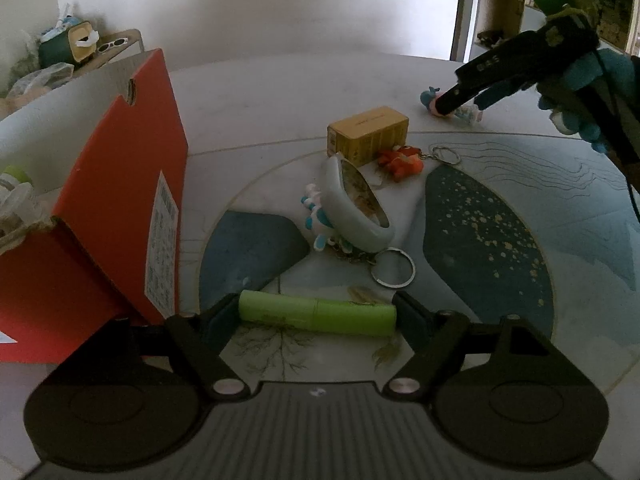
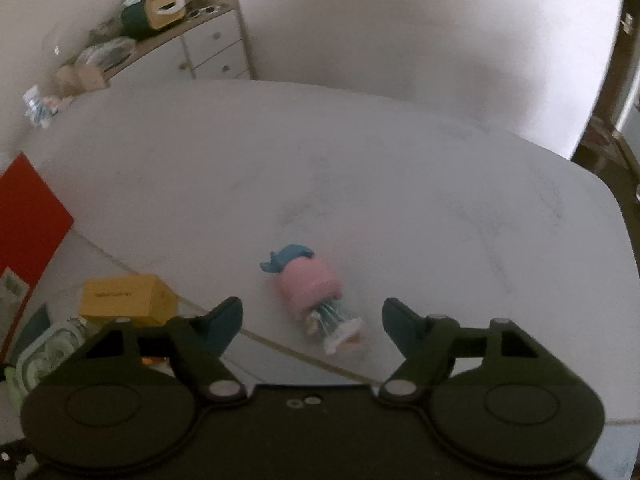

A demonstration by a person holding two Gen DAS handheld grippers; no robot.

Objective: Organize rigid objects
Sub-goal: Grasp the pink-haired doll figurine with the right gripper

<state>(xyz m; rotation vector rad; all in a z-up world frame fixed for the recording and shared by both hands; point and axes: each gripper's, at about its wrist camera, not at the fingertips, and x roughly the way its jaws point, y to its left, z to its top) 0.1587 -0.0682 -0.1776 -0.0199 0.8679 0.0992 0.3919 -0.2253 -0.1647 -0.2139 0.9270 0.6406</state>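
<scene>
Left wrist view: left gripper [image 1: 318, 314] is clamping a green tube [image 1: 317, 316] end to end between both pads, low over the patterned table [image 1: 500, 240], beside the red box [image 1: 120, 216].
Right wrist view: right gripper [image 2: 312, 320] is standing open around a pink-and-blue toy [image 2: 310, 290] lying on the table; pads not touching it.

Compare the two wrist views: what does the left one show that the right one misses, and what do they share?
Only the left wrist view shows the green tube between the left gripper fingers, the red fish keychain and the key ring. Only the right wrist view shows the white drawers. Both show the yellow box, the red box and the pink-and-blue figurine.
</scene>
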